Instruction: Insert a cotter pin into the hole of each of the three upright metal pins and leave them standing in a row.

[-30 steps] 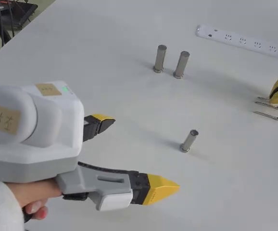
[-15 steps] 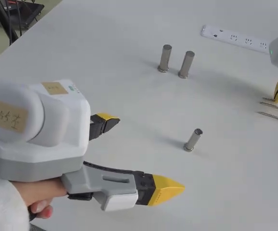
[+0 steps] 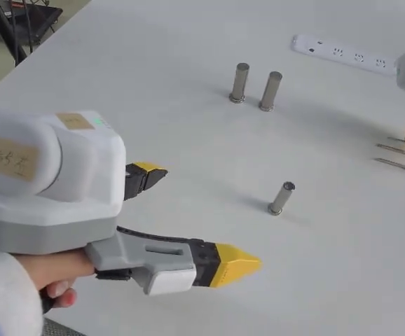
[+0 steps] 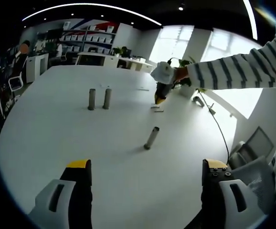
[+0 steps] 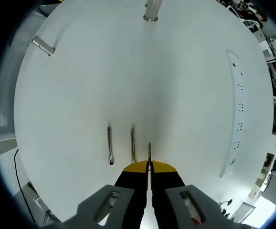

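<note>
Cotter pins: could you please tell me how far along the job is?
Done: nothing; all three metal pins stand bare. In hand: the right gripper is shut on one cotter pin; the left gripper is open. Left: two cotter pins lie on the table; all three insertions remain.

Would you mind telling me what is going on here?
A person works with two grippers. The right gripper is shut on one cotter pin; two other cotter pins lie beside it on the table. The left gripper hangs open nearer the person. Three metal pins stand upright, two side by side and one apart; none shows a cotter pin yet.
</note>
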{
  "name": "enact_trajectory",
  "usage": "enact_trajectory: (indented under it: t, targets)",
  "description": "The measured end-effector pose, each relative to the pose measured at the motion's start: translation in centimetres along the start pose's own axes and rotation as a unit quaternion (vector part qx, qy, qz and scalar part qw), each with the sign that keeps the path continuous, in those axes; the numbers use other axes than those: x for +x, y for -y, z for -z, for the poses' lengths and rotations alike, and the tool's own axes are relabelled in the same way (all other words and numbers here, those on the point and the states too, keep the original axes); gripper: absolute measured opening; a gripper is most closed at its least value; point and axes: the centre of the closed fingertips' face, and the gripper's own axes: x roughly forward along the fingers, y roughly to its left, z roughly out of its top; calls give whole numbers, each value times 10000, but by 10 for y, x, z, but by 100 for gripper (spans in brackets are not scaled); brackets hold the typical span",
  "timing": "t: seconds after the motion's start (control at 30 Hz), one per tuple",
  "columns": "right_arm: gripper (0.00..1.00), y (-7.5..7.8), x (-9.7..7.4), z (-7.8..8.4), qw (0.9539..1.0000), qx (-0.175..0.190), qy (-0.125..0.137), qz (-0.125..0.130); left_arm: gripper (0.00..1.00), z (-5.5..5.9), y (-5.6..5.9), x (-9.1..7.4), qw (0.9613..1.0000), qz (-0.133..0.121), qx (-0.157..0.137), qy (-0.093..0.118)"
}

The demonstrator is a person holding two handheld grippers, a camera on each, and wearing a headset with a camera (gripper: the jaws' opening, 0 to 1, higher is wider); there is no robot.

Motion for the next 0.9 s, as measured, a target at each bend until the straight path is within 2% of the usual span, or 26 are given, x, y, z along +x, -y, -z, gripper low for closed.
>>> enact_trajectory:
  t: [0.1,0.23,0.33,0.57,0.73,0.9]
  targets:
    - [0,4,-11,2,9996,154,169,158,94,-2,1,-1,10000,14,-9,26]
    - [0,7,-26,-1,9969,392,599,326,91,-5,3,-3,10000,36,-9,58]
    - [0,9,-36,-1,9953,388,752,480,90,-9,4,-6,9999,49,-52,133]
    - [0,-5,-63,-11,9894,356,1154,809,87,-15,8,-11,9997,103,-44,201]
    - [0,-17,-90,-24,9802,338,1582,1145,81,-22,10,-12,9995,161,-85,269]
    - [0,-35,-118,-37,9675,395,1974,1530,80,-33,11,-11,9990,180,-81,412]
